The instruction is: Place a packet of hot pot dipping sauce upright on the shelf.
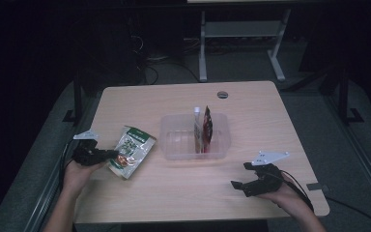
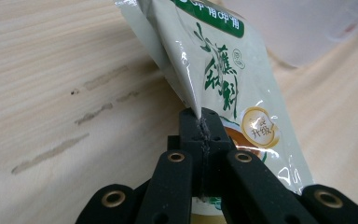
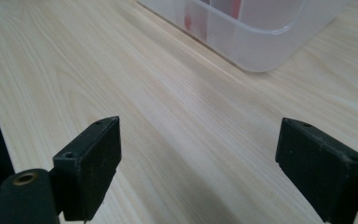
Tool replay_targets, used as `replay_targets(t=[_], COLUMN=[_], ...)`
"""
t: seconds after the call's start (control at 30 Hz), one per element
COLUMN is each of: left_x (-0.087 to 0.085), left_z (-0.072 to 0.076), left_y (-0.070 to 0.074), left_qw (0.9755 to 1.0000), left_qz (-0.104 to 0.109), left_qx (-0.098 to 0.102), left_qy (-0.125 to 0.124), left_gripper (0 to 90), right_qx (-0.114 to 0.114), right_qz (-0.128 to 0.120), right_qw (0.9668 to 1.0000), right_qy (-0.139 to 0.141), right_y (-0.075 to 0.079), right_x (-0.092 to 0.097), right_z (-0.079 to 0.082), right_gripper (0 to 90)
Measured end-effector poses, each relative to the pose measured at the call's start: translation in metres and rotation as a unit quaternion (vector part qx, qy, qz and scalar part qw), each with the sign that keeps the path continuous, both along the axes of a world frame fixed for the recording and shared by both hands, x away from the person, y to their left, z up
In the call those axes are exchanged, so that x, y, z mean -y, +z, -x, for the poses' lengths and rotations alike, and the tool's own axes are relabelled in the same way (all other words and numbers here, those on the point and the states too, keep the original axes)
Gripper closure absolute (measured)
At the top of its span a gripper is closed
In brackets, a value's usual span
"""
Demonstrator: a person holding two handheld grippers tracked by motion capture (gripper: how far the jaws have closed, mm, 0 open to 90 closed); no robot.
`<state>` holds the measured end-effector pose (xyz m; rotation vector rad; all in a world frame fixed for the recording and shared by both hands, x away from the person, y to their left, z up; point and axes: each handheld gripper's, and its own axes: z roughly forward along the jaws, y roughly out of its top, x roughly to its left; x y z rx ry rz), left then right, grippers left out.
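Observation:
A pale green and white snack packet with green printed characters sits at the table's left, one end lifted. My left gripper is shut on its near edge; in the left gripper view the black jaws pinch the packet's crimped seam. A clear plastic bin stands mid-table with a red packet and a white-topped one upright inside. My right gripper rests open near the table's front right; in its own view its jaws stand wide apart over bare wood, the bin's corner ahead.
The light wooden table has a round cable hole at the back. A small grey tab lies near the right front edge. Beyond the table stand a white desk frame and cables on a dark floor.

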<state>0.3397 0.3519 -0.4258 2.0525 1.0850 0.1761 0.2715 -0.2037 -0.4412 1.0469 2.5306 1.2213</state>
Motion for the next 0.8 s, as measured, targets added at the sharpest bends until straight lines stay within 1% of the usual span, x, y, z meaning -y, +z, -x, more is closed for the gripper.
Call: replay_targets(t=[0.03, 0.1, 0.13, 0.17, 0.2, 0.23, 0.27, 0.3, 0.33, 0.37, 0.4, 0.43, 0.47, 0.5, 0.53, 0.57, 0.63, 0.67, 0.7, 0.73, 0.8], left_x=[-0.002, -0.003, -0.004, -0.003, -0.003, -0.003, -0.002, -0.002, -0.001, 0.000, 0.001, 0.001, 0.004, 0.004, 0.008, 0.008, 0.019, 0.019, 0.022, 0.022, 0.035], left_z=[0.006, 0.011, 0.014, 0.018, 0.021, 0.025, 0.028, 0.028, 0.032, 0.040, 0.044, 0.044, 0.053, 0.053, 0.061, 0.061, 0.073, 0.073, 0.075, 0.075, 0.078], left_y=[0.002, 0.003, 0.004, 0.004, 0.005, 0.006, 0.007, 0.007, 0.009, 0.012, 0.013, 0.013, 0.016, 0.016, 0.018, 0.018, 0.020, 0.020, 0.020, 0.020, 0.020], left_qw=[1.0000, 0.9999, 0.9997, 0.9996, 0.9994, 0.9991, 0.9989, 0.9989, 0.9985, 0.9976, 0.9972, 0.9972, 0.9960, 0.9960, 0.9947, 0.9947, 0.9914, 0.9914, 0.9903, 0.9903, 0.9868], left_qz=[0.001, 0.003, 0.003, 0.005, 0.007, 0.008, 0.005, 0.005, 0.002, 0.006, 0.008, 0.008, 0.009, 0.009, 0.009, 0.009, 0.014, 0.014, 0.014, 0.014, 0.014], left_qx=[0.002, 0.002, 0.003, 0.004, 0.004, 0.006, 0.007, 0.007, 0.010, 0.014, 0.016, 0.016, 0.021, 0.021, 0.025, 0.025, 0.026, 0.026, 0.028, 0.028, 0.028], left_qy=[-0.009, -0.016, -0.024, -0.027, -0.034, -0.041, -0.047, -0.047, -0.054, -0.067, -0.072, -0.072, -0.086, -0.086, -0.099, -0.099, -0.127, -0.127, -0.135, -0.135, -0.159], left_gripper=[90.0, 90.0, 90.0, 90.0, 90.0, 90.0, 90.0, 90.0, 90.0, 90.0, 90.0, 90.0, 90.0, 90.0, 90.0, 90.0, 90.0, 90.0, 90.0, 90.0, 90.0], right_qx=[-0.008, -0.025, -0.032, -0.041, -0.046, -0.046, -0.048, -0.050, -0.050, -0.047, -0.046, -0.046, -0.050, -0.051, -0.051, -0.050, -0.053, -0.053, -0.055, -0.055, -0.057], right_qz=[-0.005, -0.017, -0.023, -0.026, -0.028, -0.029, -0.027, -0.025, -0.025, -0.027, -0.029, -0.029, -0.031, -0.033, -0.034, -0.033, -0.034, -0.034, -0.035, -0.035, -0.038], right_qw=[0.9999, 0.9995, 0.9991, 0.9987, 0.9985, 0.9984, 0.9983, 0.9982, 0.9982, 0.9980, 0.9979, 0.9979, 0.9976, 0.9974, 0.9973, 0.9973, 0.9970, 0.9970, 0.9966, 0.9966, 0.9962], right_qy=[0.009, 0.009, 0.013, 0.013, 0.015, 0.018, 0.021, 0.024, 0.024, 0.032, 0.034, 0.034, 0.036, 0.038, 0.039, 0.042, 0.046, 0.046, 0.051, 0.051, 0.053], right_y=[0.001, 0.003, 0.003, 0.003, 0.004, 0.003, 0.003, 0.003, 0.003, 0.002, 0.002, 0.002, 0.003, 0.003, 0.003, 0.003, 0.003, 0.003, 0.003, 0.003, 0.003], right_x=[-0.001, -0.002, -0.002, -0.003, -0.003, -0.003, -0.004, -0.005, -0.005, -0.005, -0.006, -0.006, -0.006, -0.006, -0.006, -0.006, -0.007, -0.007, -0.007, -0.007, -0.007], right_z=[0.000, -0.001, -0.002, -0.003, -0.003, -0.003, -0.003, -0.003, -0.003, -0.003, -0.003, -0.003, -0.002, -0.002, -0.002, -0.001, -0.002, -0.002, -0.002, -0.002, -0.002], right_gripper=[13.0, 12.8, 10.8, 11.1, 13.5, 13.8, 14.3, 14.8, 14.8, 15.7, 16.4, 16.4, 17.1, 18.0, 19.6, 19.8, 23.6, 23.6, 24.1, 24.1, 26.8])
